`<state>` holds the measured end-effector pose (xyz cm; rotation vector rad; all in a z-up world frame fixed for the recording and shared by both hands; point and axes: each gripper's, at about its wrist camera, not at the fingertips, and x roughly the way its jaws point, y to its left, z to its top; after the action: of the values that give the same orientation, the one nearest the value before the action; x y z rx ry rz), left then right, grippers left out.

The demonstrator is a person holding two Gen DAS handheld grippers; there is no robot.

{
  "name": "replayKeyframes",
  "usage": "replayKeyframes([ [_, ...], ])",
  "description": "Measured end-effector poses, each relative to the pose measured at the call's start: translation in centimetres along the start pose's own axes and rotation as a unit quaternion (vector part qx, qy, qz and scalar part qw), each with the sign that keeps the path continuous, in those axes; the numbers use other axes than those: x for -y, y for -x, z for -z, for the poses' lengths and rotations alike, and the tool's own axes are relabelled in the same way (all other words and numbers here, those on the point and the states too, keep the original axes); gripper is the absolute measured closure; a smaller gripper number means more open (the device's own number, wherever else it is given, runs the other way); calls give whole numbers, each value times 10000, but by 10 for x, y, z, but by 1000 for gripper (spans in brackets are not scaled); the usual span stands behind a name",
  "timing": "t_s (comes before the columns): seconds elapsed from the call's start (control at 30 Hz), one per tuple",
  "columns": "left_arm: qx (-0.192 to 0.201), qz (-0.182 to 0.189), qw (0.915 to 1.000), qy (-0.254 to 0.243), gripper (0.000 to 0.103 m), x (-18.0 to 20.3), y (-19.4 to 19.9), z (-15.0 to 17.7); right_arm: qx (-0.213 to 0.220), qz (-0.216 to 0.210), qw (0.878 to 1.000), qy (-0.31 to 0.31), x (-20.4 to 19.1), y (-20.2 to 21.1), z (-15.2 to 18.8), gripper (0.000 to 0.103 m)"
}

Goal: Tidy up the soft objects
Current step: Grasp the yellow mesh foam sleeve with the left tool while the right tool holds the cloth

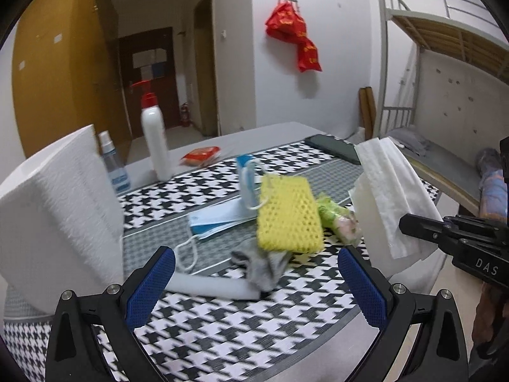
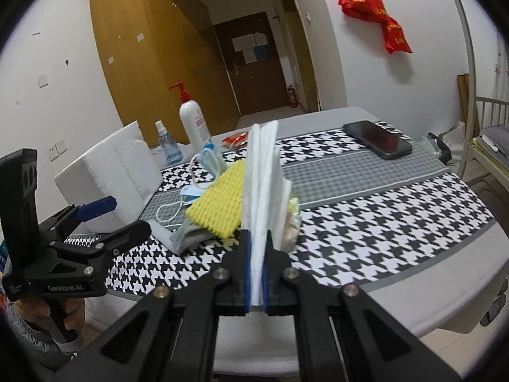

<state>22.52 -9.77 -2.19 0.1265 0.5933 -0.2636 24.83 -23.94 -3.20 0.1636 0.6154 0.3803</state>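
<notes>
A pile of soft things lies mid-table: a yellow mesh sponge (image 1: 289,213) (image 2: 219,200), blue face masks (image 1: 219,219) (image 2: 211,162), a grey cloth (image 1: 264,267) (image 2: 187,235), a white foam strip (image 1: 213,286) and a green-pink wrapped item (image 1: 340,219). My left gripper (image 1: 257,289) (image 2: 117,216) is open and empty, just short of the pile. My right gripper (image 2: 256,245) is shut on a folded white paper towel (image 2: 262,184) (image 1: 388,197), held upright above the table's near edge, right of the pile.
A white paper towel pack (image 1: 54,210) (image 2: 111,175) stands at the left. Behind it are a spray bottle (image 1: 111,165) and a white pump bottle (image 1: 154,140). A red packet (image 1: 200,156) and a black phone (image 2: 378,140) lie farther back. A bunk bed (image 1: 445,63) stands right.
</notes>
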Motion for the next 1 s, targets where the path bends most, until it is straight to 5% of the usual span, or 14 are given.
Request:
replayKeyframes([
  [0.2,-51,6,9994,-328,2,22,-18,-4,42,17,9998,-206,20,5,2,95],
  [0.63,-656,-148,9940,-860,23,52,-72,-9,35,-90,9988,-470,48,8,9,95],
  [1.0,-870,-166,9941,-630,57,44,-87,-10,-36,-157,9986,-514,55,2,13,95],
])
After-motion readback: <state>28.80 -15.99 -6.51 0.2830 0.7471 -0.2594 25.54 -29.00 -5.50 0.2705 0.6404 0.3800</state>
